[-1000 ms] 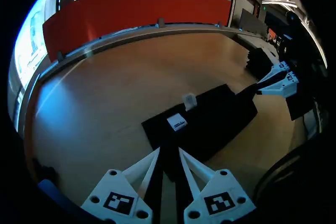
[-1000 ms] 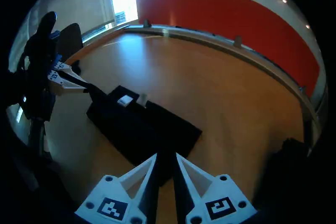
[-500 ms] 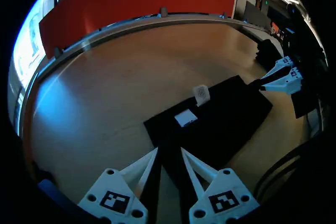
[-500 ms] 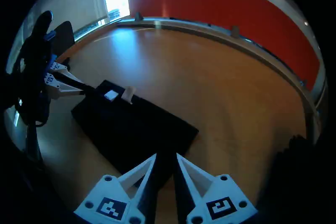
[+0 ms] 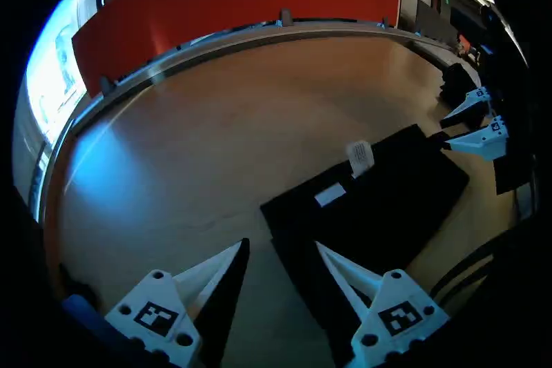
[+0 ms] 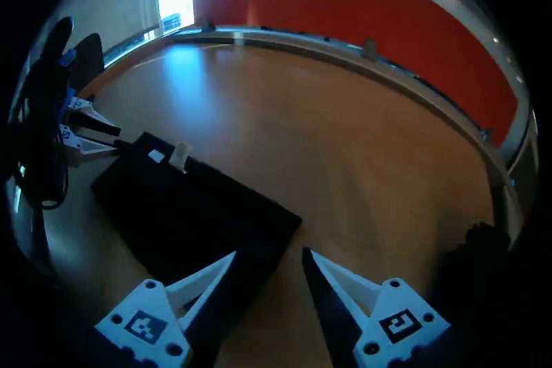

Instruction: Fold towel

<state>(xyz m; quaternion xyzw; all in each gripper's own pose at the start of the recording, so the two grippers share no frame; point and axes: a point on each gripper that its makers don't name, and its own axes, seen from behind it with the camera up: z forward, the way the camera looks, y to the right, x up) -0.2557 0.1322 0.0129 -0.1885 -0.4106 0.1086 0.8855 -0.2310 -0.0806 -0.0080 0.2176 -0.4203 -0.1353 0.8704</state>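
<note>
Noted left gripper [image 5: 279, 247], right gripper [image 6: 269, 252] spread, empty. The black rectangular cloth towel [image 5: 376, 206] lay flat; a finger could snag its corner, undoing folds.

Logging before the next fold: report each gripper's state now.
Left gripper: open, holding nothing, at the black towel's edge.
Right gripper: open, holding nothing.

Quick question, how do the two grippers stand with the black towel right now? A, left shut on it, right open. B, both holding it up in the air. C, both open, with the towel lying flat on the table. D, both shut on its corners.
C: the left gripper and the right gripper each show a wide gap between their fingers, and the black towel lies flat on the wooden table.
</note>
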